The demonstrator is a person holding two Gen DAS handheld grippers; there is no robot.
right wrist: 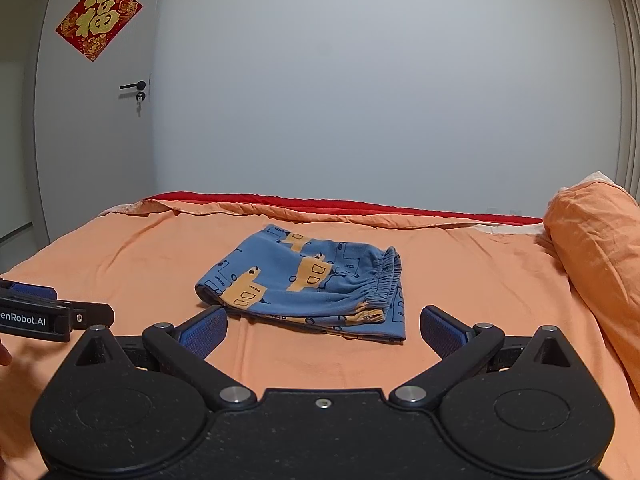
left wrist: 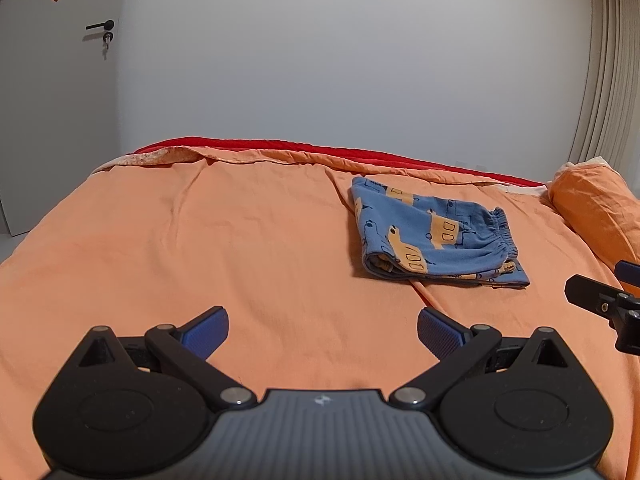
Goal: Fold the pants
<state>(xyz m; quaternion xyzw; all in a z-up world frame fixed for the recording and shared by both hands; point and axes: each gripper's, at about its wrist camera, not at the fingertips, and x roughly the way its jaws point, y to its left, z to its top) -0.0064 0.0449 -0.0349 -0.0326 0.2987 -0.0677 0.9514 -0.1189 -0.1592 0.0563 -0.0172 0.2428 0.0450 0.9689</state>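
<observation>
Blue pants (left wrist: 434, 236) with an orange vehicle print lie folded into a compact stack on the orange bed cover (left wrist: 200, 248), elastic waistband toward the right. In the right wrist view the pants (right wrist: 308, 284) sit just beyond my right gripper (right wrist: 323, 330), which is open with nothing between its blue pads. My left gripper (left wrist: 322, 332) is also open and empty, hovering over bare cover to the left of and nearer than the pants. The right gripper shows at the right edge of the left wrist view (left wrist: 608, 300); the left gripper shows at the left edge of the right wrist view (right wrist: 48, 316).
An orange pillow (right wrist: 596, 256) lies at the right end of the bed. A red sheet edge (right wrist: 320, 202) runs along the far side by the white wall. A door with a black handle (right wrist: 134, 87) and a red decoration (right wrist: 98, 18) stands at the left. Curtains (left wrist: 608, 80) hang at the right.
</observation>
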